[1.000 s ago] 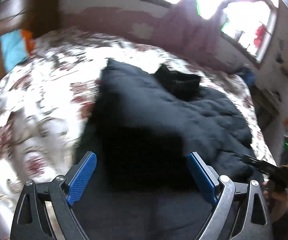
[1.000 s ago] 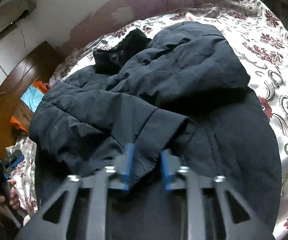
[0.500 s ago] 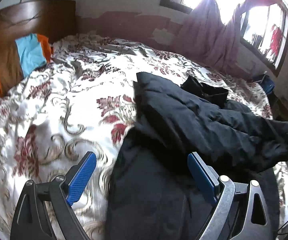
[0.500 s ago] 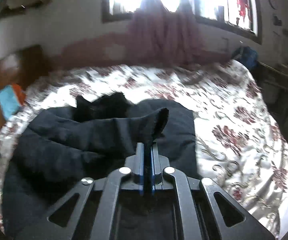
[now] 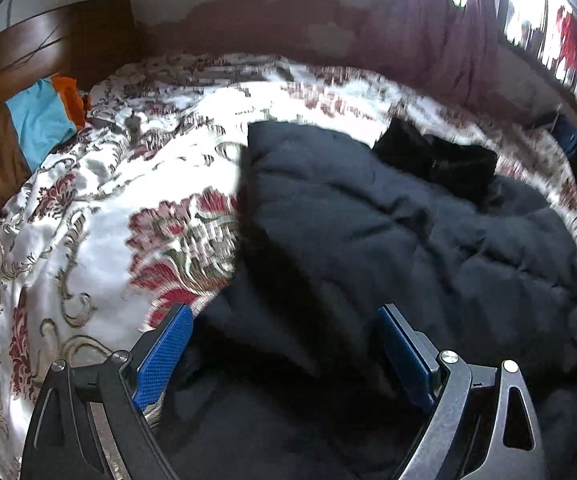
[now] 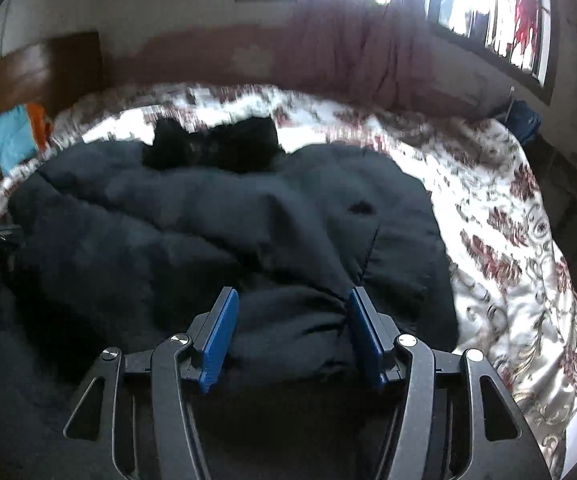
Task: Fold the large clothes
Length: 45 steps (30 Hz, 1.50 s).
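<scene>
Both tongs, left tongs [image 5: 284, 354] and right tongs [image 6: 290, 338], have black slotted frames, silver screws and 2 blue textured pads.

1 dark padded coat [image 5: 388, 232] lies on 1 bed [image 5: 100, 216] under 1 floral cover [image 6: 520, 264] — the coat has 1 black furry collar [image 6: 216, 148]. At the head of the bed: 1 wooden headboard [image 5: 60, 44] and 1 pillow [image 5: 36, 124] in blue, orange and brown. 2 grippers — left gripper [image 5: 284, 356], right gripper [image 6: 288, 332] — each with 2 blue pads. 1 curtain [image 6: 348, 40] hangs at the window.
</scene>
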{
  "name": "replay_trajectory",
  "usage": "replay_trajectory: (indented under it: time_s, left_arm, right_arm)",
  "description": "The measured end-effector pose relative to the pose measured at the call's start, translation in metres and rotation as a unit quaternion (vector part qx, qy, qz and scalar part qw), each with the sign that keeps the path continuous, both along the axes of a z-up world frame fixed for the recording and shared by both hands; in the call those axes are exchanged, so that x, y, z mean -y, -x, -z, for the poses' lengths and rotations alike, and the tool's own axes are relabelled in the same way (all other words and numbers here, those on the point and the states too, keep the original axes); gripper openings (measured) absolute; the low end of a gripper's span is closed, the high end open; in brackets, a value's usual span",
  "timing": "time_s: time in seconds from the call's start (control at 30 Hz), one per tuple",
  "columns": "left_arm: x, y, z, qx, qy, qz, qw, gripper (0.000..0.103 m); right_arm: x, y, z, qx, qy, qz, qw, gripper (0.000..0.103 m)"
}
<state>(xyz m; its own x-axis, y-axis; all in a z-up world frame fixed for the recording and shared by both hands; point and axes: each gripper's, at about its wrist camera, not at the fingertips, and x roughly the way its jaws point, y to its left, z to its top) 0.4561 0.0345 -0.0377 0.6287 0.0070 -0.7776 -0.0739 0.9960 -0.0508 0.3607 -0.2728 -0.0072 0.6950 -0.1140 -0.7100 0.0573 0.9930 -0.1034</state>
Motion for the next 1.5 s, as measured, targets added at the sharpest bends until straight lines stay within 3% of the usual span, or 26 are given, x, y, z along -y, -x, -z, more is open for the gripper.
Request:
replay_trajectory:
  time_s: [0.13, 0.27, 0.37, 0.47, 0.6, 0.73, 0.9, 1.0, 1.2, 1.33, 1.4, 1.43, 1.47, 1.5]
  left_arm:
    - [0.0, -0.001, 0.017, -0.005, -0.015, -0.008, 0.9998, 0.1]
    - [-0.005, -0.002, 0.021, -0.007, -0.004, -0.003, 1.0, 0.103]
    - [-0.008, -0.006, 0.008, -0.01, 0.0, 0.004, 0.9999, 0.103]
    - [-0.008, -0.015, -0.018, 0.036, 0.001, 0.021, 0.9991, 0.102]
    - [0.006, -0.052, -0.044, 0.072, 0.013, 0.038, 0.9966, 0.102]
    - [0.028, -0.11, -0.053, 0.072, 0.032, 0.052, 0.9956, 0.102]
    - [0.053, -0.17, -0.041, 0.05, 0.043, 0.05, 0.9966, 0.102]
    - [0.073, -0.199, -0.031, 0.039, 0.025, 0.063, 0.9969, 0.102]
    - [0.103, -0.237, -0.023, 0.06, 0.019, 0.088, 0.9941, 0.1]
    - [0.113, -0.25, -0.014, 0.052, 0.029, 0.11, 0.9922, 0.062]
    - [0.112, -0.25, -0.008, 0.048, 0.049, 0.128, 0.9894, 0.052]
    - [0.111, -0.248, -0.007, 0.05, 0.058, 0.132, 0.9883, 0.039]
    - [0.109, -0.246, -0.006, 0.052, 0.075, 0.141, 0.9858, 0.018]
    - [0.107, -0.244, -0.005, 0.049, 0.078, 0.141, 0.9857, 0.015]
  right_arm:
    - [0.001, -0.002, 0.013, -0.004, -0.005, 0.001, 1.0, 0.052]
    - [0.009, -0.003, -0.007, -0.004, -0.022, -0.03, 0.999, 0.053]
    - [0.021, -0.015, -0.032, 0.018, -0.044, -0.049, 0.998, 0.063]
    - [0.031, -0.041, -0.047, 0.025, -0.055, -0.05, 0.997, 0.067]
    - [0.034, -0.095, -0.054, 0.017, -0.078, -0.049, 0.996, 0.067]
    - [0.027, -0.156, -0.043, -0.006, -0.108, -0.042, 0.993, 0.067]
    - [0.009, -0.221, -0.019, -0.029, -0.144, -0.036, 0.989, 0.067]
    - [-0.007, -0.251, -0.01, -0.025, -0.134, -0.044, 0.99, 0.063]
    - [-0.034, -0.279, 0.006, -0.032, -0.117, -0.062, 0.991, 0.042]
    - [-0.032, -0.278, 0.014, -0.038, -0.118, -0.064, 0.99, 0.021]
    - [-0.028, -0.272, 0.013, -0.031, -0.118, -0.061, 0.991, 0.015]
    - [-0.025, -0.267, 0.012, -0.028, -0.122, -0.061, 0.99, 0.015]
    - [-0.02, -0.262, 0.011, -0.025, -0.125, -0.06, 0.99, 0.014]
    - [-0.017, -0.254, 0.01, -0.023, -0.13, -0.059, 0.989, 0.013]
